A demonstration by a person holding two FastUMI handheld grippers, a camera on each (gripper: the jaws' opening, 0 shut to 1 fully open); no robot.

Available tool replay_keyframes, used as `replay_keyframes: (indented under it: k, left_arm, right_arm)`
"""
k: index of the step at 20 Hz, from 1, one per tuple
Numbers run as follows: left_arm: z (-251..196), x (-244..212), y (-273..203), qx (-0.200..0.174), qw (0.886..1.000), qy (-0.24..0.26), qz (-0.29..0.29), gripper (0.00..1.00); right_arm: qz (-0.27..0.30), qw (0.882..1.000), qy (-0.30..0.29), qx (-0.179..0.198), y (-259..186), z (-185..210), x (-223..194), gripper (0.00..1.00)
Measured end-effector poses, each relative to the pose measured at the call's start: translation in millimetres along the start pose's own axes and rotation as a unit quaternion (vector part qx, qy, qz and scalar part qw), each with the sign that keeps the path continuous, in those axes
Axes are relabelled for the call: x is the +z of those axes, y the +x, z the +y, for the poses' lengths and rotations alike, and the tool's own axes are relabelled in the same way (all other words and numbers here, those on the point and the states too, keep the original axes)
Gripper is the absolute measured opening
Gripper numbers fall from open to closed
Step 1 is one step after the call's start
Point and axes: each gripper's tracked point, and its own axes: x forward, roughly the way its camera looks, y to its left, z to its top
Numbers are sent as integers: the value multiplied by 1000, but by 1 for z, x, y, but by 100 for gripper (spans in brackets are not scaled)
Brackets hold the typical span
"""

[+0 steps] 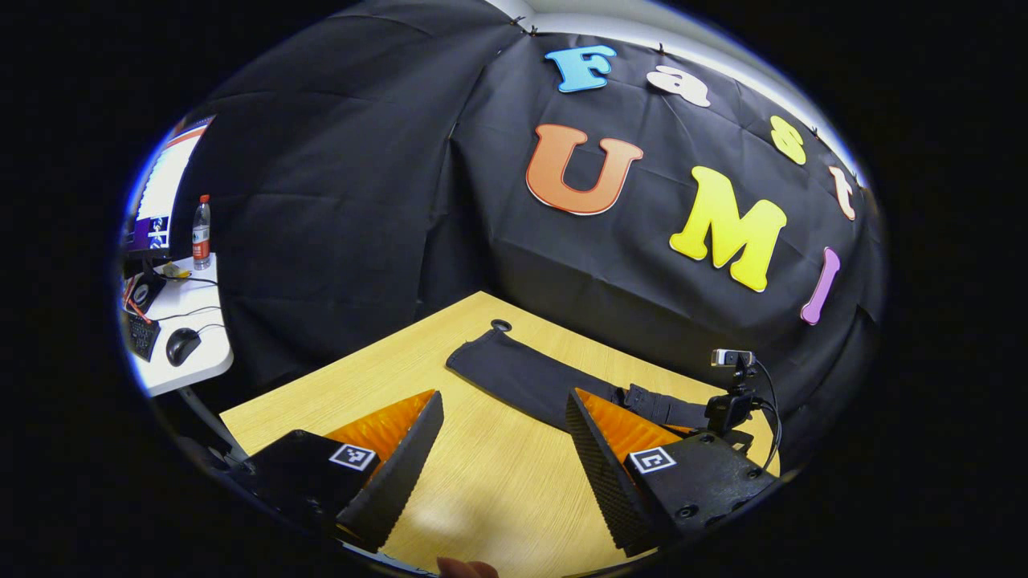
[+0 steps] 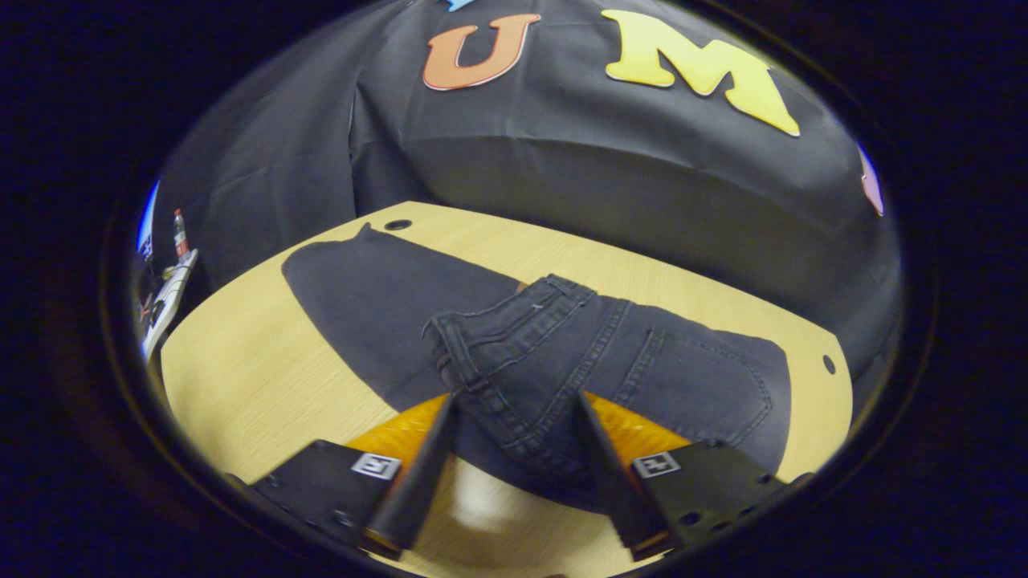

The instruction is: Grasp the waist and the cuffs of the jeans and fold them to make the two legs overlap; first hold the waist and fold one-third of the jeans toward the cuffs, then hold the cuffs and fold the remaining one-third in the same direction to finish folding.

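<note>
So my right tool (image 2: pixel 514 449) has its jaws set around the bunched waist of the jeans (image 2: pixel 530 353), denim sitting between the fingers, though I can't tell if both are actually pressing yet. My left tool (image 1: pixel 502 433) is spread wide over bare counter (image 1: pixel 482 482) with nothing in it. In the left gripper view the jeans run from about 12 to 3 o'clock of that tool, one dark leg (image 1: pixel 522 373) stretched flat toward a cable hole (image 1: pixel 500 325) in the counter. For this step I'd say get a firm bite on the waistband itself, not just the loose pocket fabric, and bring the left tool over to the other end of the waist so the fold comes across square instead of twisting. Counter is pale wood grain, smooth, so the denim should slide easily. There's a small camera on a stand (image 1: pixel 732 385) at 3 o'clock, and a white side desk (image 1: pixel 181 321) with a mouse (image 1: pixel 182 345) and a bottle (image 1: pixel 201 233) way off at 9.
</note>
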Motion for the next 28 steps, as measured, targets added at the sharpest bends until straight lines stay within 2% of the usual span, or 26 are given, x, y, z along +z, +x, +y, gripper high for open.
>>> replay_keyframes:
  k: [1,6,12,13,16,20,22,25,27,28]
  left_arm:
    - [-1,-1,2,-2,1000,1,4,98]
    - [1,-13,27,-17,999,-19,36,98]
    - [7,-34,98,-38,986,-128,96,99]
    - [8,-36,112,-41,981,-158,104,99]
    - [8,-33,148,-48,952,-275,123,99]
    - [31,-46,200,-15,915,-380,135,99]
    - [45,-50,216,1,897,-422,134,99]
    - [59,-56,226,20,878,-458,139,100]
    - [60,-49,231,13,866,-481,137,99]
    - [60,-47,235,12,867,-480,135,99]
  right_arm:
    - [-11,1000,-5,-6,-4,-1,6,99]
    - [-88,996,8,-10,-35,-7,65,99]
    - [-192,980,-2,-46,-103,-51,145,99]
    - [-206,977,2,-53,-118,-60,156,99]
    - [-250,964,7,-87,-163,-94,182,99]
    - [-289,948,24,-135,-228,-139,210,99]
    - [-308,937,30,-164,-260,-159,221,99]
    - [-325,923,38,-202,-297,-186,226,98]
    - [-312,922,32,-227,-307,-205,215,98]
    - [-298,924,32,-237,-309,-213,206,98]
